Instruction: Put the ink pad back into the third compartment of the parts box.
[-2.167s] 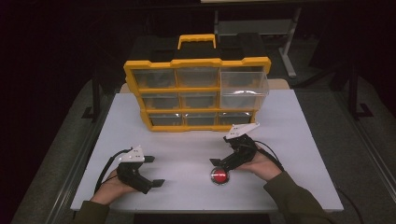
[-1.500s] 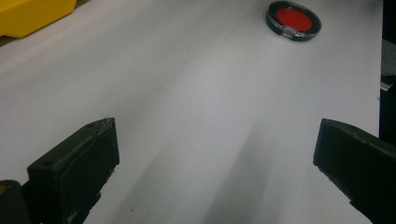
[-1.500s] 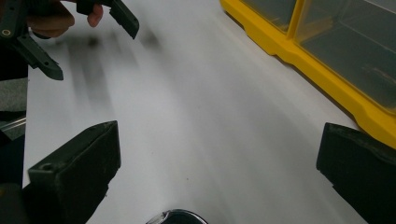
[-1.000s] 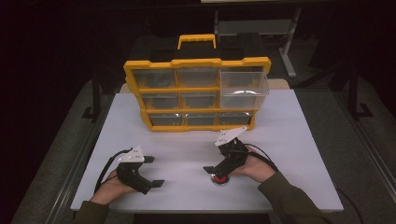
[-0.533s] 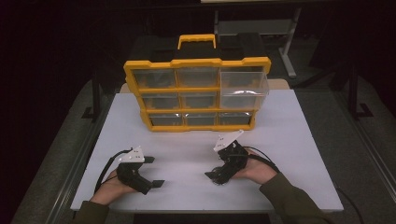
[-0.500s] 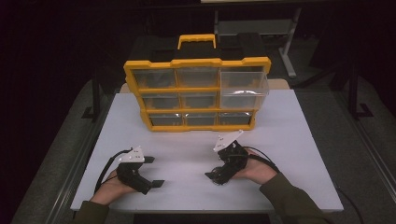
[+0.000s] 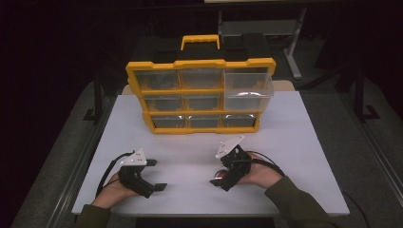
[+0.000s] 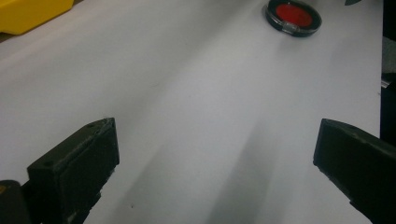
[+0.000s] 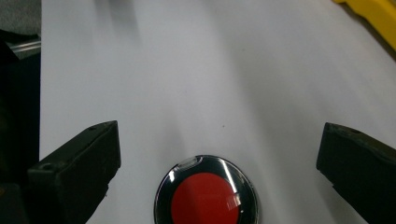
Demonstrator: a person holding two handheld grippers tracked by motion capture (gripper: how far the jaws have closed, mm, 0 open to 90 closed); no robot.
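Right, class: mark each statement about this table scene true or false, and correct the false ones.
1. The right tool has its jaws spread wide. True.
2. The red disc is clamped between those jaws. False: it lies on the white table, untouched, between the open jaws.
3. The yellow organiser stands upright with its handle on top. True.
4. The left tool is shut. False: the left gripper view shows its jaws apart.

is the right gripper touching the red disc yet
Apart. In the right gripper view the red disc lies flat on the white table between the right gripper's wide-open jaws, with bare table on both sides of it.
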